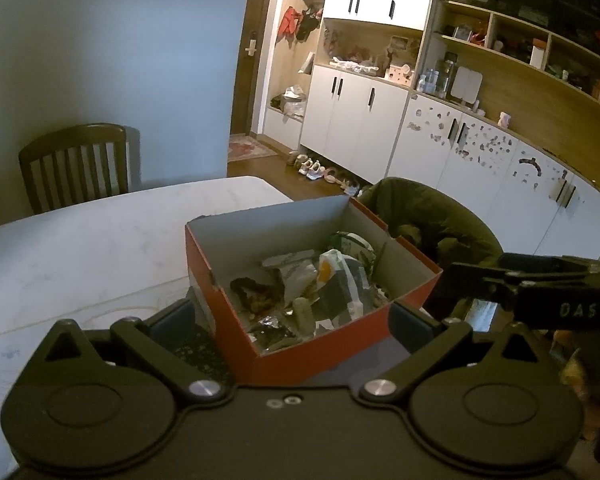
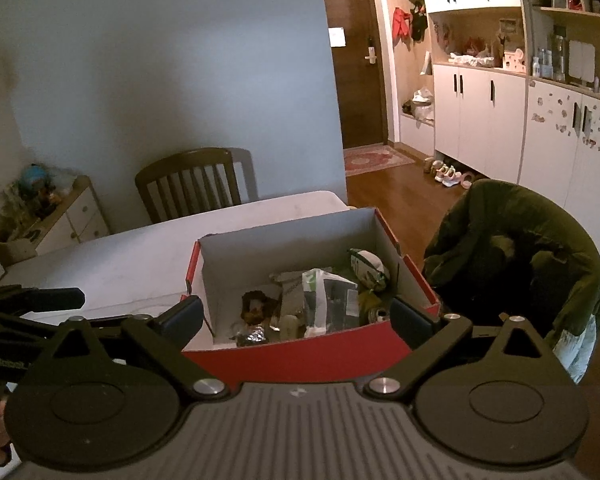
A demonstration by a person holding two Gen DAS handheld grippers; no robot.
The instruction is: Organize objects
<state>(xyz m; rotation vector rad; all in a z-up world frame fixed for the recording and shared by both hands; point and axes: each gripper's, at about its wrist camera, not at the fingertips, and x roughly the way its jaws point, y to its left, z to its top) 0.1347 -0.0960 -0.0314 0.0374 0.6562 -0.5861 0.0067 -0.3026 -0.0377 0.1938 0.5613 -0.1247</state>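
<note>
Nearest, the left gripper (image 1: 292,316) and right gripper (image 2: 296,316) both stand with jaws spread wide and nothing between them, each poised at the near side of the red box (image 2: 300,356); the box rests at the near right corner of the white table (image 1: 100,240), holding a white-and-green bag (image 2: 324,300), a dark crumpled piece (image 2: 254,306) and a foil scrap (image 2: 252,336). Beyond stand a wooden chair (image 2: 192,184) and a green coat (image 2: 520,240); judged step: items appear gathered, so the next move calls for gripping opposite box walls, kept level
</note>
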